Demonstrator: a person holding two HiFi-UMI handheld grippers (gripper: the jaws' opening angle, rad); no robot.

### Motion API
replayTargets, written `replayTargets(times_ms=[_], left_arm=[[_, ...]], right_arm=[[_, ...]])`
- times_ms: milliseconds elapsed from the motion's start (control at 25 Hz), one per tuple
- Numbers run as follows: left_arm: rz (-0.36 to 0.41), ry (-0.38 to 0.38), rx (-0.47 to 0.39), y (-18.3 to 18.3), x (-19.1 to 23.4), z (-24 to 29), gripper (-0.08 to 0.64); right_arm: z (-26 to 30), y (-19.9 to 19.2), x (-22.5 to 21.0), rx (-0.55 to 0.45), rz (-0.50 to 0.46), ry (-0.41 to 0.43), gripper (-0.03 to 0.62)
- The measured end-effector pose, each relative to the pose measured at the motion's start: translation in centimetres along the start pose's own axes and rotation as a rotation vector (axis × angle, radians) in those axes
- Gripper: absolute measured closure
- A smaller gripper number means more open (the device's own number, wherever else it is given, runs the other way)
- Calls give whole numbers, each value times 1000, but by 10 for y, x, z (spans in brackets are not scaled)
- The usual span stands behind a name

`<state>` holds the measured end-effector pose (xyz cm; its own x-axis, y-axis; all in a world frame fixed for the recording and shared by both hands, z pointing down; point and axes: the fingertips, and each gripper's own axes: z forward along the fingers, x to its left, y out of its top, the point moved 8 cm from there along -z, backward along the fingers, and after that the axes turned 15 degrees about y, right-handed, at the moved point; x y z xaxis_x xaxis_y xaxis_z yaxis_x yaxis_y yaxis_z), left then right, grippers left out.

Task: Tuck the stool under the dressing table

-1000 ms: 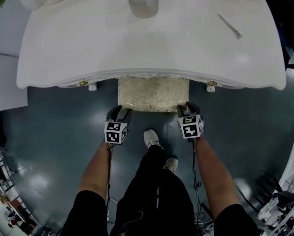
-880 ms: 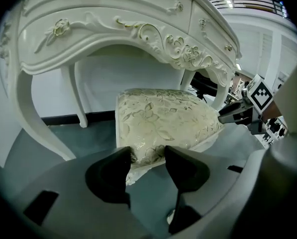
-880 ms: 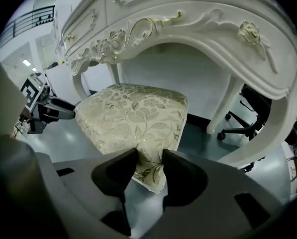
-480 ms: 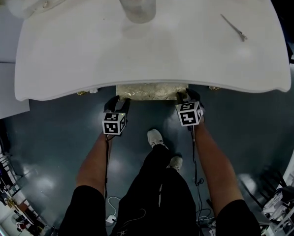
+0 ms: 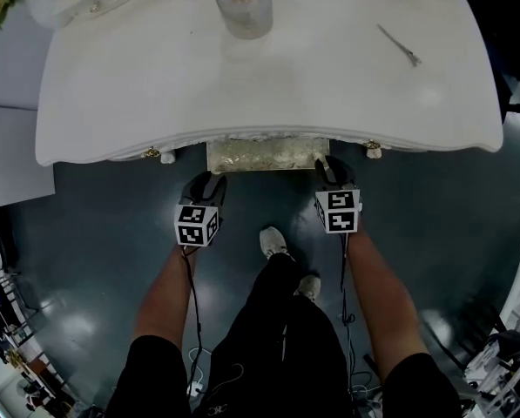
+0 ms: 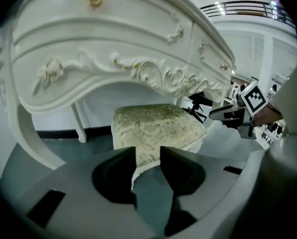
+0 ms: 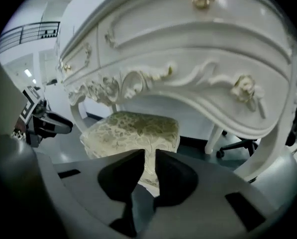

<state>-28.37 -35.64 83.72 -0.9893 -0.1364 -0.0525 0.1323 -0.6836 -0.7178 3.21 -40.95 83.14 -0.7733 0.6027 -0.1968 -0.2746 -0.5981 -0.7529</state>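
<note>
Lying mostly under dressing table, stool, long side along its front edge (left tool, right tool closing, empty).

- Left gripper: dark jaws closing, nothing between them; stool edge visible beyond the gap.
- Cream floral-upholstered stool: partly beneath the white carved, gilt-knobbed dressing table, on dark teal floor.
- Right gripper: beside the stool's far side.

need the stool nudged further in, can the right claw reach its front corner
Probably yes: the right claw, its empty jaws closing, points at the stool's near corner with only floor between; the dressing table overhangs farther back.
</note>
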Motion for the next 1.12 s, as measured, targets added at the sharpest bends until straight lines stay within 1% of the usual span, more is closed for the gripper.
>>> replayTargets(times_ms=[40, 80, 120, 240, 280, 360, 440, 560, 720, 840, 1040, 1120], left_arm=[[11, 20, -37, 9, -3, -15, 424], [21, 43, -80, 20, -7, -31, 488], [32, 64, -125, 31, -12, -48, 523], [68, 98, -246, 61, -35, -106, 535], [77, 107, -277, 71, -44, -128, 535], [67, 124, -317, 88, -62, -174, 535], [42, 137, -335, 103, -78, -221, 535], [29, 170, -353, 124, -98, -292, 535], [-16, 197, -369, 141, -124, -389, 535], [1, 207, -374, 156, -142, -461, 535], [-14, 231, -428, 184, -153, -574, 535], [-12, 232, -448, 197, -153, -608, 535]], right_arm=[[-12, 7, 7, -50, 13, 12, 539], [-25, 15, 15, -103, 22, 24, 575], [-40, 24, 25, -155, 25, 33, 575], [-91, 49, 58, -276, -10, 60, 575], [-110, 57, 70, -305, -30, 76, 575], [-151, 73, 92, -349, -58, 106, 575], [-197, 89, 111, -386, -71, 107, 575], [-268, 115, 139, -427, -101, 79, 577], [-360, 142, 178, -450, -124, 44, 578], [-424, 158, 206, -467, -112, 5, 577], [-516, 187, 249, -535, -51, 30, 577], [-544, 201, 260, -566, -68, 39, 577]])
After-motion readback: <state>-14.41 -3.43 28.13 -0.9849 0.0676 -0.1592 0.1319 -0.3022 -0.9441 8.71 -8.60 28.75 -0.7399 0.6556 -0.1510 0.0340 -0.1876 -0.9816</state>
